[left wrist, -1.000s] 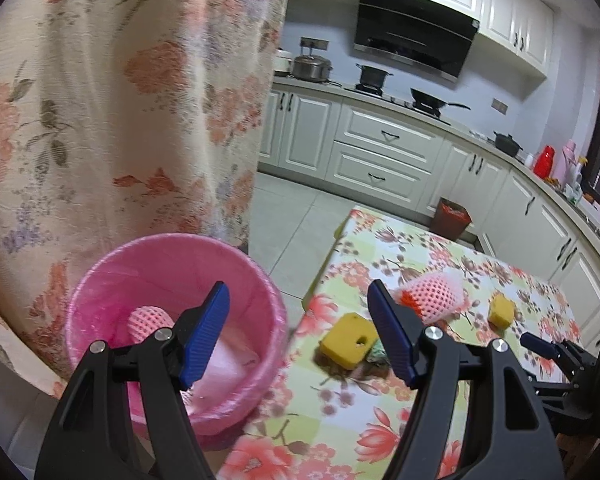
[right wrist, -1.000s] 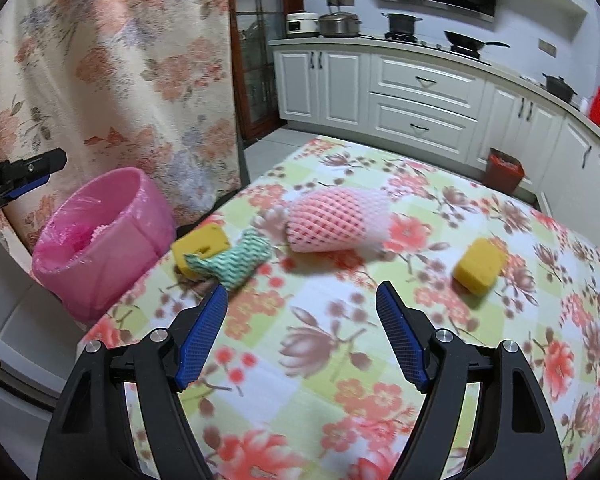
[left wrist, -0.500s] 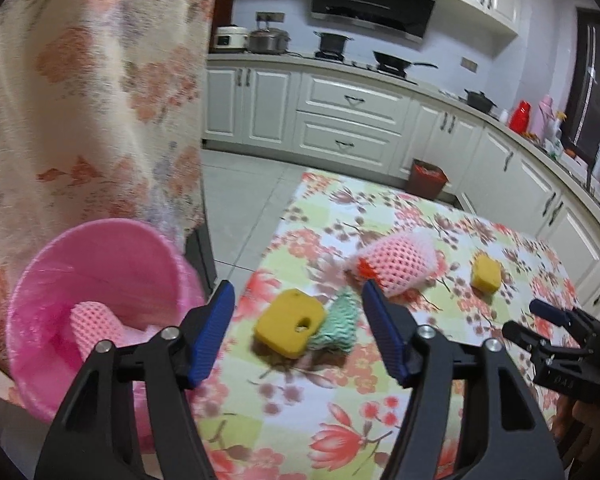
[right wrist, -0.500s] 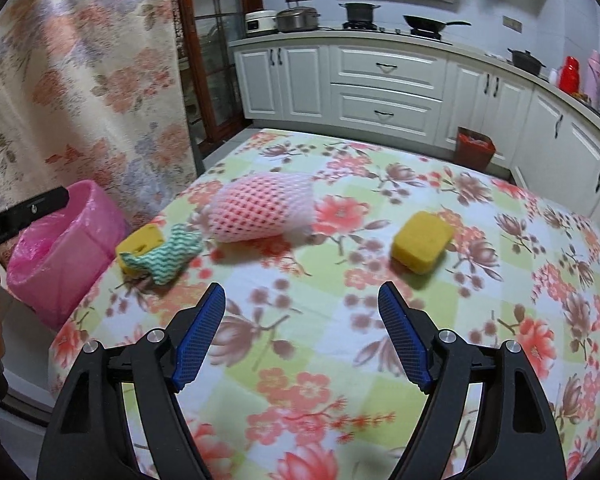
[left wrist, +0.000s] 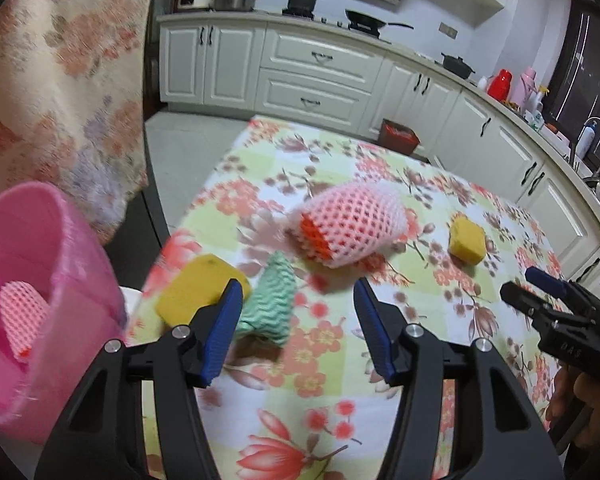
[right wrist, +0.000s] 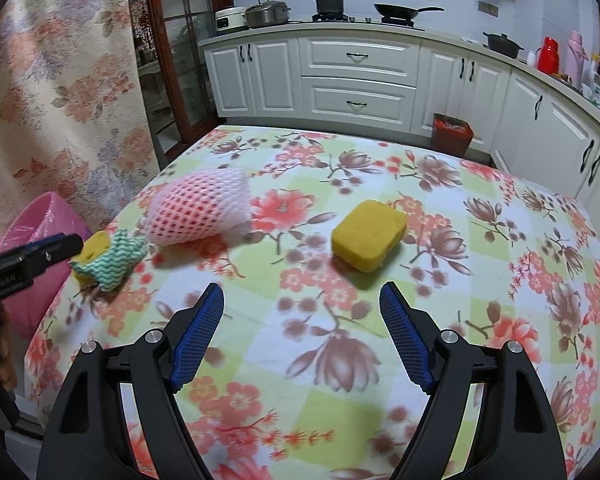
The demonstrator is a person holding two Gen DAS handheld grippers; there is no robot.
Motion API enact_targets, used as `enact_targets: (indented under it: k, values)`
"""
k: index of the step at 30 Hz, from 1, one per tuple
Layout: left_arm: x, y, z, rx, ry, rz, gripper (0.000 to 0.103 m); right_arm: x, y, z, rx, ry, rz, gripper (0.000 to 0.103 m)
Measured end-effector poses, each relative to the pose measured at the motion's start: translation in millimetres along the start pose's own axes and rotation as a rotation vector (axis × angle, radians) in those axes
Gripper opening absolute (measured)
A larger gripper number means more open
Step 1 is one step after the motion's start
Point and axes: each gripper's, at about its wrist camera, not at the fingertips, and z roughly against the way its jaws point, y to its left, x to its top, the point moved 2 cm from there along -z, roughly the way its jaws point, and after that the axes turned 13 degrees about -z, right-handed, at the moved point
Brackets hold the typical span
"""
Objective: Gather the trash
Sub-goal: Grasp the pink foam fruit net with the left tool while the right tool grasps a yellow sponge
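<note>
Counting what lies on the flowered tablecloth [right wrist: 340,360], I find four pieces to collect: a pink foam net sleeve [right wrist: 198,206] lying on its side, a green zigzag cloth [right wrist: 110,262] crumpled near the table's left edge, a yellow sponge [left wrist: 198,286] touching that cloth on the side toward the bin, and a second yellow sponge [right wrist: 368,234] well apart, toward the middle of the table. The pink bin [left wrist: 40,300] stands off the table's left corner, beside the floral curtain [right wrist: 60,92], and one foam net piece [left wrist: 22,310] already lies inside it. So I judge the job barely begun: one item binned, four left.

My left gripper [left wrist: 298,330] hangs over the table corner with its jaws spread wide and nothing between them; the green cloth and the near sponge sit just ahead of its blue pads. My right gripper [right wrist: 302,334] is likewise spread and empty, above bare cloth, with the far sponge in front of it. The cloth or near sponge looks like the likeliest next pick for my left side.
</note>
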Motion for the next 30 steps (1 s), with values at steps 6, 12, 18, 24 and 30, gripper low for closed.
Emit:
enact_targets:
  k: [6, 12, 18, 24, 30]
  values:
    - [-1.8, -6.5, -30.4, -0.032, 0.039, 0.017, 0.056, 6.4, -13.8, -10.5, -0.020, -0.002, -0.011, 0.078]
    - [7.1, -14.6, -52.6, -0.054, 0.050, 0.016, 0.057, 14.1, -24.3, -21.6, -0.033, 0.000, -0.019, 0.078]
    - [22.4, -28.1, -66.3, -0.089, 0.047, 0.000, 0.057, 24.0, -33.7, -34.5, -0.042, 0.003, -0.029, 0.078]
    - [35.4, -33.0, -80.1, -0.098, 0.045, 0.014, 0.060, 35.6, -38.0, -49.2, -0.039, 0.006, -0.039, 0.078]
    - [45.3, -39.2, -96.5, -0.115, 0.054, 0.034, 0.060, 42.1, -39.9, -64.7, -0.034, 0.023, -0.056, 0.080]
